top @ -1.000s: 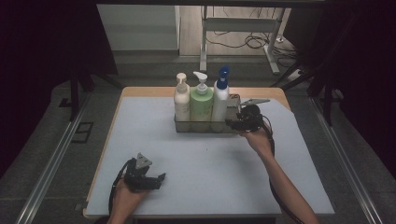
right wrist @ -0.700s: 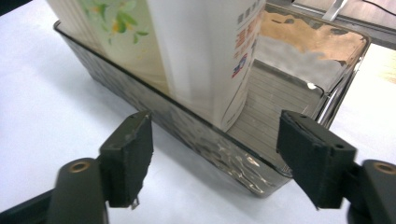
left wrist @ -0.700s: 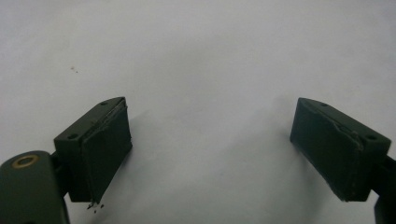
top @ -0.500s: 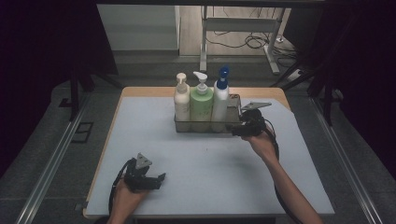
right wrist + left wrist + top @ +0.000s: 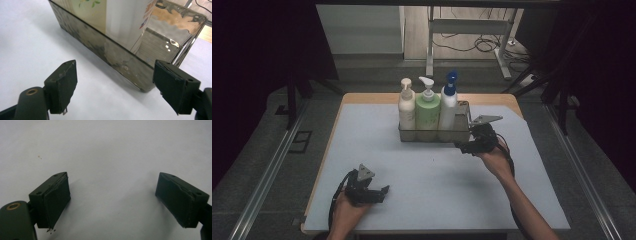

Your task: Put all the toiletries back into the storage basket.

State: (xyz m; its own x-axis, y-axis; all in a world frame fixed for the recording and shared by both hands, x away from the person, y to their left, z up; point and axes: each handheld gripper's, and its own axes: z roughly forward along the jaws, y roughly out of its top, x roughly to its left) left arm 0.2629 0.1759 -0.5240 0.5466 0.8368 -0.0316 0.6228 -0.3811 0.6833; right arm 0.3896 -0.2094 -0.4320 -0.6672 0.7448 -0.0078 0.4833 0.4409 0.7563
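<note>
A clear smoky tray [image 5: 432, 134] at the back middle of the table holds three upright bottles: a cream pump bottle [image 5: 406, 107], a green pump bottle [image 5: 427, 110] and a white one with a blue sprayer [image 5: 448, 105]. My right gripper [image 5: 469, 145] sits just off the tray's near right corner. Its jaws have just been opening and stand open [image 5: 115, 67], with nothing between the pads; the tray wall [image 5: 112, 52] lies just beyond them. My left gripper [image 5: 372, 192] rests open near the front left, over bare mat [image 5: 112, 182].
A pale blue mat [image 5: 422, 170] covers the wooden table, whose edge [image 5: 362, 97] shows at the back. Metal floor rails run along both sides. A desk frame [image 5: 467, 25] with cables stands beyond the table.
My right gripper has drawn back from the tray's right end toward the person, and its jaws have widened. The left gripper has stayed put.
</note>
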